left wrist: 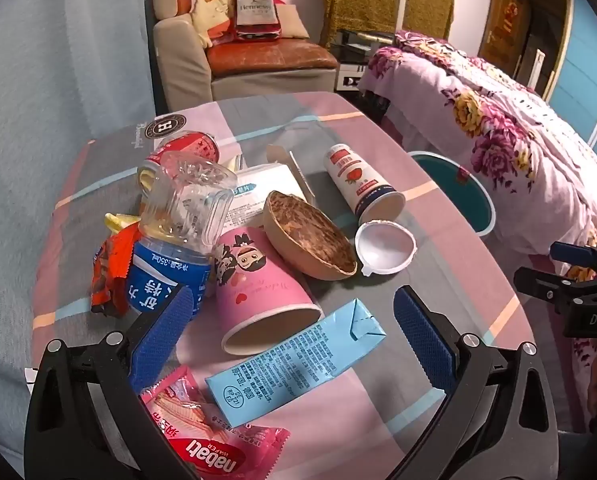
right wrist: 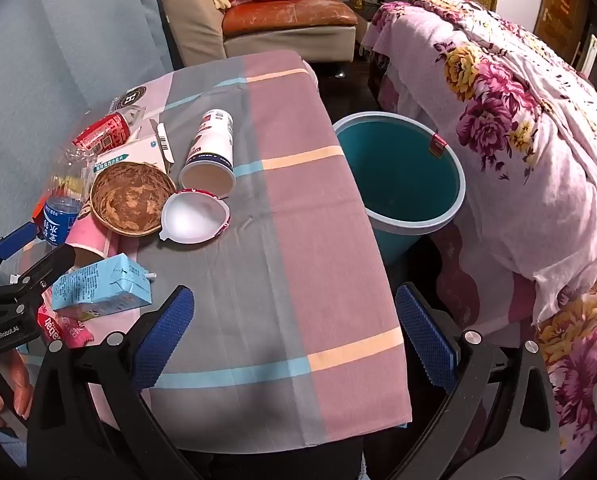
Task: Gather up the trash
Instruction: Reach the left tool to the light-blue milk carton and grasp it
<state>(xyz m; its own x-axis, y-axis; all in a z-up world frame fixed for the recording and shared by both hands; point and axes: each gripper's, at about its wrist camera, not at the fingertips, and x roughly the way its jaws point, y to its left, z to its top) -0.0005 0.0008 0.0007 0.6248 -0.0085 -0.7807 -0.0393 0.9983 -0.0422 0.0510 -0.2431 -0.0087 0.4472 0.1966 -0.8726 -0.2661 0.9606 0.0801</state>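
**Both grippers spread above the littered desk, bin waiting to the right**

- Desk: covered in a checked pink, grey and blue cloth. Trash clustered on its left half; right half bare.
- Left gripper: jaws spread wide, nothing pinched. It hangs tilted down over the near pile. Between the blue pads lie the pink paper cup, on its side with the mouth toward the camera, and the light blue carton, lying flat.
- Pink wafer wrapper: at the near edge, partly under the carton and the gripper frame.
- Clear plastic bottle with blue label: leaning over the pink cup's left side; an orange wrapper just beside it.
- Brown soiled bowl: tilted, touching the pink cup's far end. White foil lid just right of it.
- White strawberry-print cup: on its side, mouth toward the lid. White box and red can behind.
- Right gripper: jaws spread, empty, over the bare cloth near the desk's front edge.
- Teal bin: on the floor between the desk and the floral bed, tilted, nothing visible inside.
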